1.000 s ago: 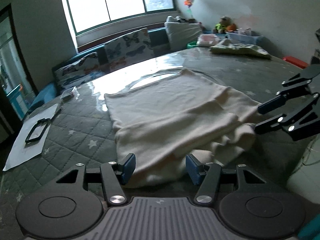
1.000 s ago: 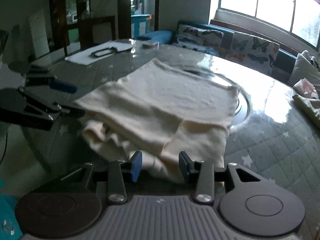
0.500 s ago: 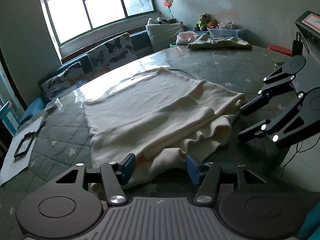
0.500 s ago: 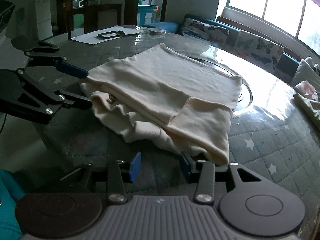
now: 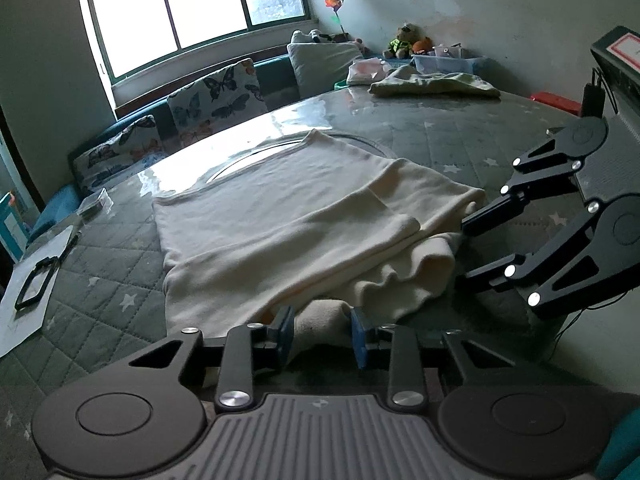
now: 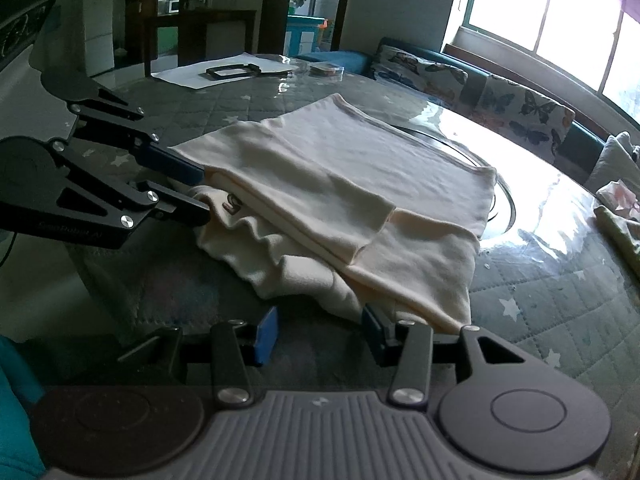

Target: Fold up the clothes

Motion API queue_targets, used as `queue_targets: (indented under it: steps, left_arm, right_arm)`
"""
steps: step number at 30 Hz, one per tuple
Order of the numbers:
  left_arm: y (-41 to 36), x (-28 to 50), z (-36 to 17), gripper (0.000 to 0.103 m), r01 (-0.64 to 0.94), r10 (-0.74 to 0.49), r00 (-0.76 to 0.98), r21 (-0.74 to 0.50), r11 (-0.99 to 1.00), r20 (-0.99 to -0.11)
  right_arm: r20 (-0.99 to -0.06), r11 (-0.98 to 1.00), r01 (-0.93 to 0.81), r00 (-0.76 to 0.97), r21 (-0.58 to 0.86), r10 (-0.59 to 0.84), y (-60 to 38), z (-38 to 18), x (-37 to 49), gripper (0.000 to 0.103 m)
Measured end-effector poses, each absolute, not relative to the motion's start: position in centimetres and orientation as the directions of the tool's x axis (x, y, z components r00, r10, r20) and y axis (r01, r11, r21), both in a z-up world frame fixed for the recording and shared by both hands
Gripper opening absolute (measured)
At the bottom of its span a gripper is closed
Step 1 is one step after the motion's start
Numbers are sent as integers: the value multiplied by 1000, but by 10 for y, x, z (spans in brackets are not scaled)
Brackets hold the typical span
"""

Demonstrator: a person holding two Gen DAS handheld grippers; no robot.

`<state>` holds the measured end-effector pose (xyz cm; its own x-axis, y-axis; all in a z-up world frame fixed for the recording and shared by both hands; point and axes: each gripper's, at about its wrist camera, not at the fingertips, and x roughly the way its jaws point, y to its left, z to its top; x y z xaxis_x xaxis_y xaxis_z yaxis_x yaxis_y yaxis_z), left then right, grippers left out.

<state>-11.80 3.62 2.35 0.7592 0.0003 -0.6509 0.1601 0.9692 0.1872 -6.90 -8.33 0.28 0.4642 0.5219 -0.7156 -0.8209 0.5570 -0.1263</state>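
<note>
cream garment half-folded on the table — left gripper and right gripper both spread, straddling its near hem.

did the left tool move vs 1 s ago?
Yes. The left tool has closed in on the cream garment's near corner, its fingers now straddling the edge.

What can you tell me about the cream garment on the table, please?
The garment is a cream knit, partly folded: a flat panel with a sleeve laid across it and a rumpled bunch at the near edge. It lies on the quilted, starred table. The left gripper and right gripper are open at that edge.
</note>
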Motion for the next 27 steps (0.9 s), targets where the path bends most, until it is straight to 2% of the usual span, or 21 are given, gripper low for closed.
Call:
queue_targets:
  steps: [4, 5, 8, 15, 16, 18, 21, 24, 27]
  left_arm:
    - [37, -119, 26, 39, 151, 3, 760, 181, 972, -650]
    - [37, -119, 27, 45, 148, 4, 760, 179, 973, -650]
    - [38, -119, 27, 52, 140, 10, 757, 177, 974, -653]
    - [37, -120, 27, 51, 147, 7, 762, 183, 972, -648]
    - [37, -120, 27, 49, 149, 5, 763, 184, 972, -646]
    - [37, -118, 26, 30, 157, -4, 760, 177, 972, -650]
    - [36, -115, 28, 14, 164, -18, 765, 167, 972, -644]
    - [38, -113, 36, 8, 157, -21, 783, 165, 974, -621]
    - [43, -107, 44, 6, 141, -17, 799, 159, 977, -601]
  right_arm:
    - [-717, 561, -819, 461, -118, 523, -84, 2, -69, 52]
    - [-717, 562, -819, 461, -116, 523, -85, 2, -69, 52]
    - [-717, 564, -818, 459, -112, 524, -85, 2, -69, 52]
    - [-715, 562, -818, 464, -119, 524, -83, 2, -68, 54]
    - [-714, 561, -819, 465, -121, 524, -83, 2, -68, 55]
    - [-712, 560, -819, 467, -124, 525, -83, 1, -67, 56]
    - [-706, 560, -818, 474, -132, 526, -82, 1, -66, 56]
    - [-700, 555, -819, 479, -141, 529, -81, 0, -65, 56]
    - [-696, 544, -826, 478, -148, 536, -79, 0, -64, 56]
